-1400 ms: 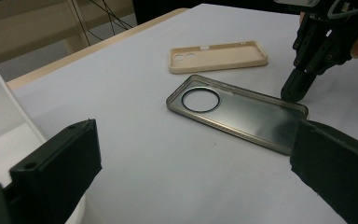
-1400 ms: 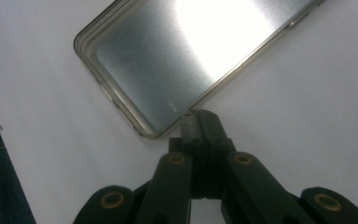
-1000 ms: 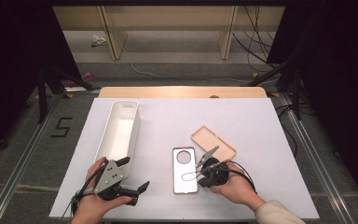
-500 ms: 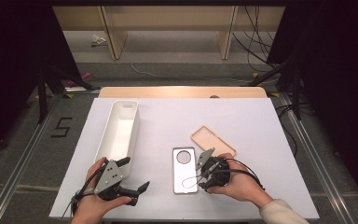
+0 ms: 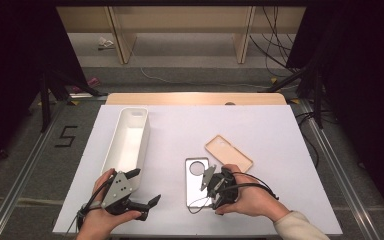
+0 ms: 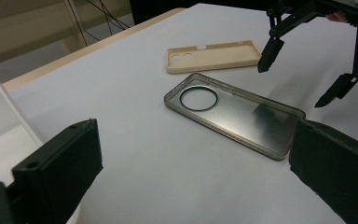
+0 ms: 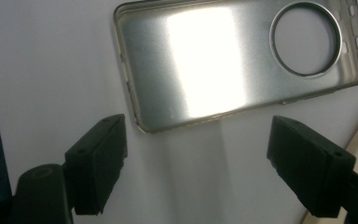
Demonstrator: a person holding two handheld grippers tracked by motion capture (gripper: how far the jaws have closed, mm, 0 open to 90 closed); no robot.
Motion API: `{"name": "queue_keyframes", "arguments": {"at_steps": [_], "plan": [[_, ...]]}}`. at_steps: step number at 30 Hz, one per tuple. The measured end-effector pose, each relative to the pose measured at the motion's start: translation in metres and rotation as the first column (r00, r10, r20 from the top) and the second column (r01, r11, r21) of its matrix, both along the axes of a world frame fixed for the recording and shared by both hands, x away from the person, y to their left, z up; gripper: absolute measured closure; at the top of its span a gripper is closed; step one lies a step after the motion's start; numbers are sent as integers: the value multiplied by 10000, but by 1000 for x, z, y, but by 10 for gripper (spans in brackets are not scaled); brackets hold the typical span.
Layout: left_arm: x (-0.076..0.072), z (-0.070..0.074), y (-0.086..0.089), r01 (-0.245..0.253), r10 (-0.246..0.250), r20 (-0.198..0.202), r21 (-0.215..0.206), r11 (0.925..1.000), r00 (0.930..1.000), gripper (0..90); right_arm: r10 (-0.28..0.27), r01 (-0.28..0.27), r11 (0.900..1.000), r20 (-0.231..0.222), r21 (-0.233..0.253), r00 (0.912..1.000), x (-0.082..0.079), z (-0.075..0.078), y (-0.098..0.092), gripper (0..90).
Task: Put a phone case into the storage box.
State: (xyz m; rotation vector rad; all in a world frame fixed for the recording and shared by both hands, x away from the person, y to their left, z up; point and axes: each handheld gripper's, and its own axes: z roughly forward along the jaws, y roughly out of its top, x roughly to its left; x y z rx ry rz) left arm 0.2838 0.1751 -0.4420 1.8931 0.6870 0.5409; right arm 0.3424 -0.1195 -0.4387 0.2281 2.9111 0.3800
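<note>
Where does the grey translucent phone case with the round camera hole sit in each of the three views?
High view: grey translucent phone case lies bottom centre, beside the right gripper.
Left gripper view: centre-right, slanting.
Right gripper view: across the top, above the open fingers.
Shared landmark: its round camera hole; the beige phone case lies next to it.

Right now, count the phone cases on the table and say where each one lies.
2. The clear grey case lies flat near the table's front, beside the right gripper. The beige case lies just behind it, further right. None looks hidden.
</note>
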Motion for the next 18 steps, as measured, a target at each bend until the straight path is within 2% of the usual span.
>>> {"name": "queue_keyframes", "arguments": {"at_steps": [3,18], "plan": [[0,0,0,3,-3,5,18,10000,10000,22,147,-147,9998,55,-160,9999,0,0,4,212],[0,0,0,27,-27,19,24,10000,10000,22,650,-668,9956,-293,-656,9975,-4,-4,24,226]]}}
